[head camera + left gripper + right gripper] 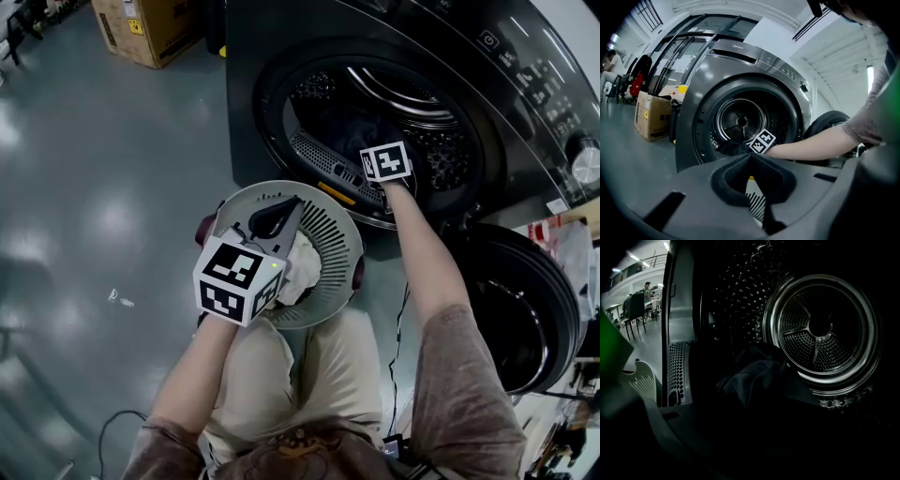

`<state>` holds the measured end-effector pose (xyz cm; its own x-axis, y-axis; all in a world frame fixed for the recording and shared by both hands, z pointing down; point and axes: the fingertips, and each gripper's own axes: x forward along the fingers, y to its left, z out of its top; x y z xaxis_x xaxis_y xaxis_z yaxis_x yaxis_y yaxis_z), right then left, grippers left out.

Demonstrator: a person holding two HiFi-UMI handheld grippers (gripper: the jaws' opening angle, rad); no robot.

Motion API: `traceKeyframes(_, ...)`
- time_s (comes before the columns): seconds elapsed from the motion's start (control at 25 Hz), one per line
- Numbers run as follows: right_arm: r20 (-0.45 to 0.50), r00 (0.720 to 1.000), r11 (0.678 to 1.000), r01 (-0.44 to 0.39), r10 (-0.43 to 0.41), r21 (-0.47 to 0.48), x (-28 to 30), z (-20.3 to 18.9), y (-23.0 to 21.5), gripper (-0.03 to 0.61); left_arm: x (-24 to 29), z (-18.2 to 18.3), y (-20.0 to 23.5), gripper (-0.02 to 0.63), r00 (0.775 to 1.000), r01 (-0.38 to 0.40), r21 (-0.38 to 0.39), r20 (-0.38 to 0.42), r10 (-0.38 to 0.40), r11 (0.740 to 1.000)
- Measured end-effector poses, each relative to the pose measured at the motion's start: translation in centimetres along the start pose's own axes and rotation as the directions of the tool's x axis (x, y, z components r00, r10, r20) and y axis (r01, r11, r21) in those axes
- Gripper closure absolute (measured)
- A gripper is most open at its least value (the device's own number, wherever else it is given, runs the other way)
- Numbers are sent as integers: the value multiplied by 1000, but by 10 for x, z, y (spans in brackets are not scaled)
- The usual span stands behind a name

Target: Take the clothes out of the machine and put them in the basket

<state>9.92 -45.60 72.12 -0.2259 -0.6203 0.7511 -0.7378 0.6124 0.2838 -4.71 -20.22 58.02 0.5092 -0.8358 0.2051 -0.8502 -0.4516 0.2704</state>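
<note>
A dark garment (754,376) is seen bunched low in the machine's drum (820,329), just ahead of and below the right gripper (384,161); no long axis can be made out. That gripper, the nearer of the 2, is held inside the opening on an outstretched arm, pitched downward. Its jaws are lost in darkness, so their spread cannot be told. The left gripper (281,217) is held over the basket (342,234), jaws together on nothing visible.

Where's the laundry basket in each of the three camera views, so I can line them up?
Head view: the basket sits at centre, just in front of the machine's opening.
Left gripper view: only a strip of its pale slats shows, bottom centre.
Right gripper view: its slatted rim shows low at the left edge.
Shared landmark: the perforated drum.
</note>
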Motion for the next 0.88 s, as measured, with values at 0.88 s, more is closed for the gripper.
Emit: traceKeyframes(0.88,353,935,990,11,41,-144,-142,43,59,546,-14,-3,-19,607,996,-83,80,-20,85,993)
